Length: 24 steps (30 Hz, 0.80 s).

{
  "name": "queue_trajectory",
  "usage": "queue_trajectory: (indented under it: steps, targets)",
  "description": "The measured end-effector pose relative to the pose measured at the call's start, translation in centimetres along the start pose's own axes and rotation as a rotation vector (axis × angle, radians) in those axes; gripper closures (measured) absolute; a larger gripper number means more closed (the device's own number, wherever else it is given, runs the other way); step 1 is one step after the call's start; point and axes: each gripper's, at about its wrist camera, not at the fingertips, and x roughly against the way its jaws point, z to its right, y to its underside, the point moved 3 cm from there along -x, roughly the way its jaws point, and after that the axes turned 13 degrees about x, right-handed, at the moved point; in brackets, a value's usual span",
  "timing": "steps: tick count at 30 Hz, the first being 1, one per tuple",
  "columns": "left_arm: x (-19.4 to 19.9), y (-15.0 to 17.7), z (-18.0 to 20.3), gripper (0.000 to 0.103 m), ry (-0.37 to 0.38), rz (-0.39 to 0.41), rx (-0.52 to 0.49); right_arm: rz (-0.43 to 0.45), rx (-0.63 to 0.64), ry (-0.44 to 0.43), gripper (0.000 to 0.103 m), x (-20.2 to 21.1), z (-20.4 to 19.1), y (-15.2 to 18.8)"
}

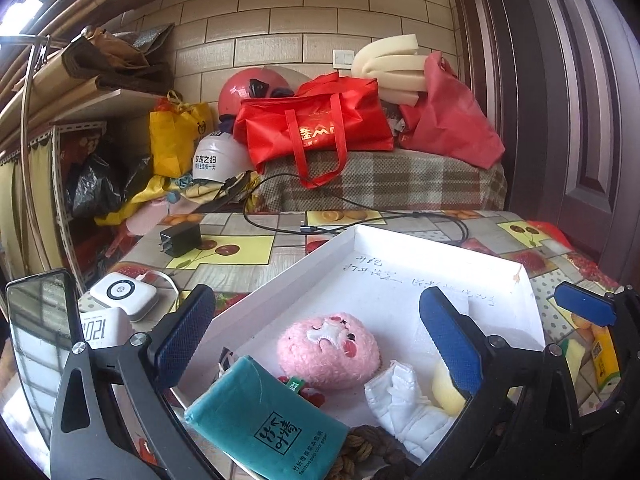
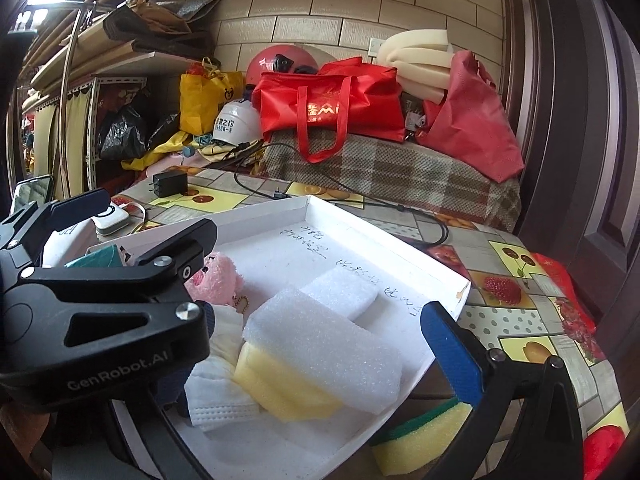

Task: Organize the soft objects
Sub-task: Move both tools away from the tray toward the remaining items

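Fruit-print surface (image 1: 224, 248), white tray (image 1: 352, 240) on it. Pink plush (image 1: 328, 350), teal tissue pack (image 1: 264, 420), mask (image 1: 404, 400), foam block (image 2: 320, 344) inside. My left fingers (image 1: 316, 336) and right fingers (image 2: 316, 344) spread wide, grasping nothing.

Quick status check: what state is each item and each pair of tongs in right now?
Left tongs: open, empty.
Right tongs: open, empty.
White tray: on table, partly filled.
Pink plush: in tray.
Teal tissue pack: on tray's near edge.
White foam block: stacked on yellow sponge.
Green-yellow sponge: outside tray.
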Motion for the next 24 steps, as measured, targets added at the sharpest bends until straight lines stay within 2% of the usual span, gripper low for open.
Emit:
queue_trajectory:
  steps: [4, 10, 15, 20, 24]
  targets:
    - [0.8, 0.0, -0.3, 0.0, 0.022, 0.015, 0.024, 0.061, -0.029, 0.029, 0.0, 1.3, 0.6, 0.0]
    - [2.1, 0.6, 0.3, 0.0, 0.06, -0.001, 0.024, 0.055, -0.063, 0.003, 0.0, 2.5, 1.0, 0.9]
    - [3.4, 1.1, 1.0, 0.0, 0.109, -0.015, 0.007, 0.031, -0.119, -0.028, 0.0, 5.2, 3.3, 3.5]
    - [4.9, 2.2, 3.1, 0.0, 0.228, -0.065, -0.029, -0.015, -0.129, -0.024, 0.0, 8.4, 6.0, 6.7]
    - [6.4, 3.7, 6.2, 0.0, 0.36, -0.141, -0.112, -0.034, -0.128, 0.045, 0.0, 11.1, 8.7, 9.2]
